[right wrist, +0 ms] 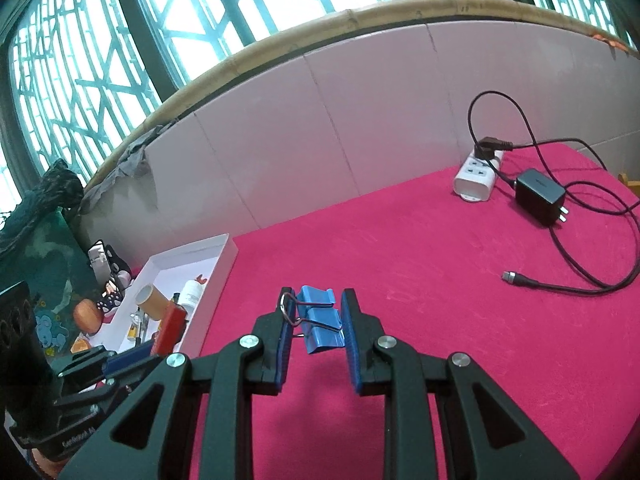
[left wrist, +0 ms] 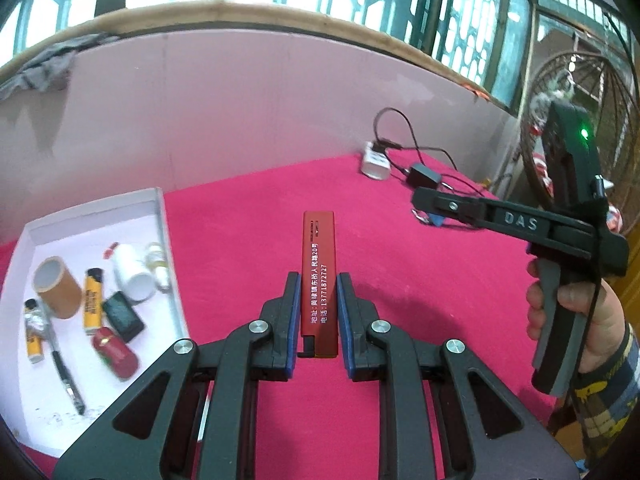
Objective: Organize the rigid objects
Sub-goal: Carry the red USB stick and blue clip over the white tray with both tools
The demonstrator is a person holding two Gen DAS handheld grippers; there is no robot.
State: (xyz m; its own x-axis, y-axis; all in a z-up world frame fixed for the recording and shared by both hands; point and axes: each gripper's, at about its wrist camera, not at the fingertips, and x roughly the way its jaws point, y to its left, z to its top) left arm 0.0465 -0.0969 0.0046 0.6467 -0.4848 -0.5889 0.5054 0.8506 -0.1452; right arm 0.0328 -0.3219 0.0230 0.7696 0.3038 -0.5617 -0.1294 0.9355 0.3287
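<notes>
My left gripper (left wrist: 318, 280) is shut on a long red bar with white print (left wrist: 319, 264) and holds it above the pink cloth; the bar also shows in the right wrist view (right wrist: 170, 328). My right gripper (right wrist: 316, 300) is shut on a blue binder clip (right wrist: 320, 320), gripped by its wire handle and body, held above the cloth. The right gripper shows in the left wrist view (left wrist: 424, 196) with a bit of the blue clip (left wrist: 436, 221). A white tray (left wrist: 162, 216) at the left holds a cardboard tube (left wrist: 58, 288), lighters, a white bottle and a pen.
A white power strip (right wrist: 476, 178), a black charger (right wrist: 540, 196) and cables lie at the far right of the pink cloth (right wrist: 400, 260). A white tiled wall (right wrist: 320, 120) runs behind. A wicker frame (left wrist: 568, 80) stands at the right. Clutter sits left of the tray.
</notes>
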